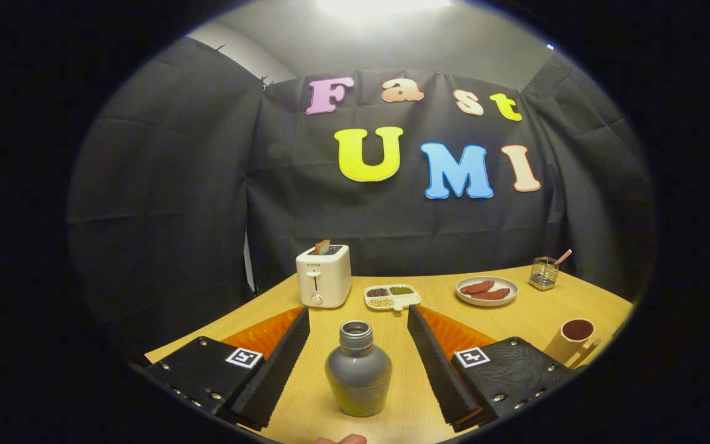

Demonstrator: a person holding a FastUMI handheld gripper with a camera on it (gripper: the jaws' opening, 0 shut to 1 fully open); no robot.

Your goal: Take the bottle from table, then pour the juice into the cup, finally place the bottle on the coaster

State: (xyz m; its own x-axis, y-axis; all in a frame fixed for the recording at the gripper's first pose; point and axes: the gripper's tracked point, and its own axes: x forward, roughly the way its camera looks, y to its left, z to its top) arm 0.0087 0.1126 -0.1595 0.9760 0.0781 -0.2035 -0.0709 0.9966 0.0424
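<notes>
Two fingers of the gripper (358,364) stand spread wide, with the bottle (358,370) upright between them and touching neither, a stance that looks set for closing on its body. Its cap is off, ready for pouring. The cup (571,342) waits well off to the right. Beyond, on the pale wooden table (552,314), sit a toaster (323,275), a divided snack tray (392,296) and a plate (486,291), with black cloth walling the booth.

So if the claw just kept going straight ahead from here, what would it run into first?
Most likely the bottle. It stands upright on the table between the open claw fingers, neither touching it, so it would soon meet the claw's throat. The divided snack tray lies farther beyond, though depth is hard to judge.
</notes>
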